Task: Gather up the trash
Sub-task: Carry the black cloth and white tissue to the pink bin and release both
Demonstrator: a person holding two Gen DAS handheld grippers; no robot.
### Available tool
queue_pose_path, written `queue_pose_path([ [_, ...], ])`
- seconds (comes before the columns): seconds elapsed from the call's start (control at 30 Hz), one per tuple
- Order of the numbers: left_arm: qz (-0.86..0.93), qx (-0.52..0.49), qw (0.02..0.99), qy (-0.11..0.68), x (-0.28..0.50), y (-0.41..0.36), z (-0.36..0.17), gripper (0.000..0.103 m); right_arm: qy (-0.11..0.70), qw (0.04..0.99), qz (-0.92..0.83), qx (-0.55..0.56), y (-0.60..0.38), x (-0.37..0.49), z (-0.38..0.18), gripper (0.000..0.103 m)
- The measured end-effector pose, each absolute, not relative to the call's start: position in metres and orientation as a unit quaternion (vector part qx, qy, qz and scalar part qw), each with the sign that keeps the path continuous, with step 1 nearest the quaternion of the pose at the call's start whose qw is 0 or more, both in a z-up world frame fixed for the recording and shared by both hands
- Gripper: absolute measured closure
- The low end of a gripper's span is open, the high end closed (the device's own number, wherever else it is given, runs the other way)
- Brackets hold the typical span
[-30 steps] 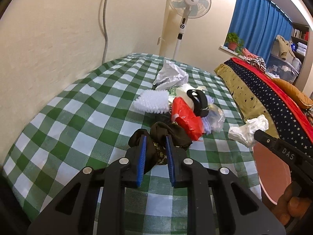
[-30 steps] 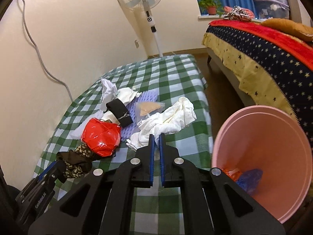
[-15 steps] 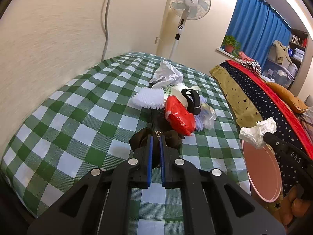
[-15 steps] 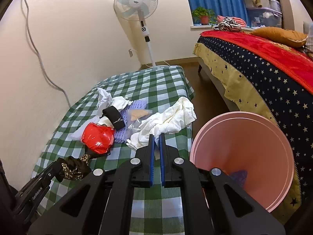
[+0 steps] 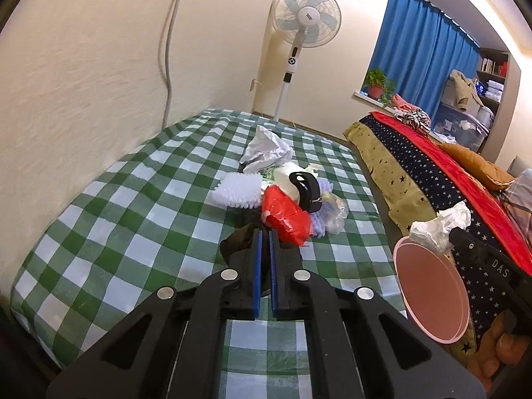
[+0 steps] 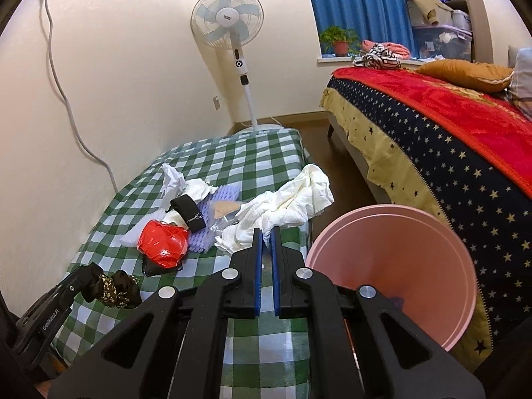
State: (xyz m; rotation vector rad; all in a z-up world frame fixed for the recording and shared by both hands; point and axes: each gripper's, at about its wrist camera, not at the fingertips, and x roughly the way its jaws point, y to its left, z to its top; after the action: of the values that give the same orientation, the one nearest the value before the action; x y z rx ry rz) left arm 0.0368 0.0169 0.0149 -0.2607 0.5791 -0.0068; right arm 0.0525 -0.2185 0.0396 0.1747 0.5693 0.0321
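My left gripper (image 5: pixel 265 232) is shut on a dark brown crumpled wrapper with gold specks (image 5: pixel 232 246), held just above the green checked table (image 5: pixel 116 219). The right wrist view shows the same wrapper (image 6: pixel 113 287) hanging from the left gripper (image 6: pixel 87 274) at the lower left. My right gripper (image 6: pixel 266 232) is shut on a white crumpled wad (image 6: pixel 292 199). From the left wrist view the wad (image 5: pixel 439 229) hangs in the air by the far rim of the pink bin (image 5: pixel 429 286). The bin (image 6: pixel 399 256) stands off the table's right edge.
A trash pile lies mid-table: a red bag (image 5: pixel 286 216), a black band (image 5: pixel 307 189), a white foam net (image 5: pixel 237 189), crumpled paper (image 5: pixel 266 148). A bed with a star-patterned cover (image 6: pixel 449 153) is to the right. A standing fan (image 6: pixel 229 26) is behind the table.
The left jaws have closed on the dark wrapper and lifted it off the cloth. The right gripper has risen with the white wad, which now hangs clear of the table by the bin.
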Motion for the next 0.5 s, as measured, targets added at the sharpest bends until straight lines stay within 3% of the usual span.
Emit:
queue_pose_path([
  [0.5,-0.044,-0.09,0.955,0.279,0.037,-0.014,0.023,0.099,0.277,0.957,-0.028,0.076,-0.24,0.047,0.047,0.098],
])
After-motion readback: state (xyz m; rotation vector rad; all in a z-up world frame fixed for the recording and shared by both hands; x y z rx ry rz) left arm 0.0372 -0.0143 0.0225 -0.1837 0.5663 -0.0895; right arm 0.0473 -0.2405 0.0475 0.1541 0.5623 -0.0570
